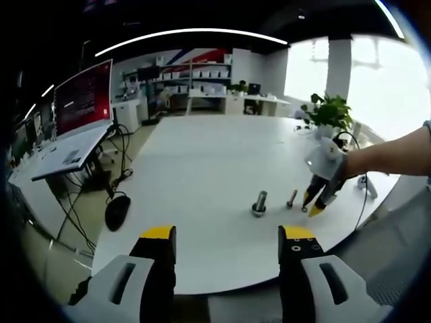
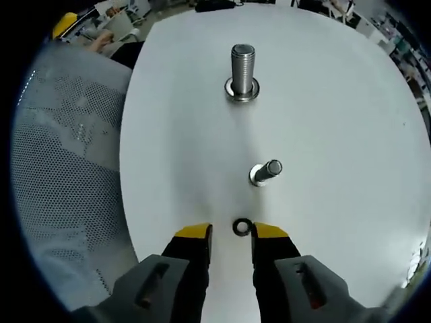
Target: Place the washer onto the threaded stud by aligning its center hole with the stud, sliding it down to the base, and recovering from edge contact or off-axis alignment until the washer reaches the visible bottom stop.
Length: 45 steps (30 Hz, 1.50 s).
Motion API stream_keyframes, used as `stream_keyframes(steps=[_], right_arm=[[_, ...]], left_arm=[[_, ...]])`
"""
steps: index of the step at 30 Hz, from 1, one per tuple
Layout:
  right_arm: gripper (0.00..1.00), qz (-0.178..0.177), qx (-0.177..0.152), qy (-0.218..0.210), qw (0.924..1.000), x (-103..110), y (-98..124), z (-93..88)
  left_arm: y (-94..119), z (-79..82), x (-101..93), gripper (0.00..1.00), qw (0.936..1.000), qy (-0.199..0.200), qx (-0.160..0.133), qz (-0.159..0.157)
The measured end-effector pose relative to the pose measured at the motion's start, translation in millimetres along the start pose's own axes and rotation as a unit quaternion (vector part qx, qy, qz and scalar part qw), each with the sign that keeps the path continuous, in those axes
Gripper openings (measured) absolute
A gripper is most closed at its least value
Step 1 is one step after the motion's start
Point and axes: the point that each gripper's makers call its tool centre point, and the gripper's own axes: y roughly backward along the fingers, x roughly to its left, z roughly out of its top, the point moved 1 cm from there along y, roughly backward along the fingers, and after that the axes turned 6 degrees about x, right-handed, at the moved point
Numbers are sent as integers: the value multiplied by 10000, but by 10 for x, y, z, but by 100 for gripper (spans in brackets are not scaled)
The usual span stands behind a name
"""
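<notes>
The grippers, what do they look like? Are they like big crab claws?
A bit! The left gripper has two chunky light-grey plastic jaws, black on their inner faces, capped with yellow tips, each with a dark slot. The right gripper looks the same up close; in the left gripper view it shows a pale grey body and yellow-tipped jaws, held by a person's bare arm.

The table (image 2: 337,134) top is smooth, matt white. The large threaded stud (image 2: 242,70) is bright, shiny metal (ridged along its shaft), as is the smaller bolt (image 2: 267,171). The washer (image 2: 242,227) looks dark and dull. A chair (image 2: 60,168) back is grey woven mesh.
</notes>
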Motion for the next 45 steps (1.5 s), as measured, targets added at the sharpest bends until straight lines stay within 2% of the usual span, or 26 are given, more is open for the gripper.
stream_keyframes(steps=[4, 12, 15, 19, 22, 26, 45], right_arm=[[19, -60, -5, 87, 9999, -11, 3, -2], [19, -254, 224, 350, 9988, -57, -1, -121], [19, -244, 128, 101, 9996, -60, 3, -106], [19, -271, 164, 165, 9994, -75, -7, -108], [20, -442, 139, 109, 9989, -134, 6, -113], [20, -284, 141, -85, 9995, -126, -27, -157], [14, -344, 187, -125, 9992, -165, -21, -133]], left_arm=[[0, 0, 7, 59, 10000, -4, -2, 17], [3, 3, 2, 59, 10000, -13, -7, 8], [4, 5, 5, 59, 10000, -1, -16, 13], [3, 4, 3, 59, 10000, -11, -9, 7], [4, 3, 1, 59, 10000, -9, -8, 5], [4, 4, 5, 59, 10000, -1, -16, 12], [2, 2, 8, 59, 10000, -2, -3, 26]])
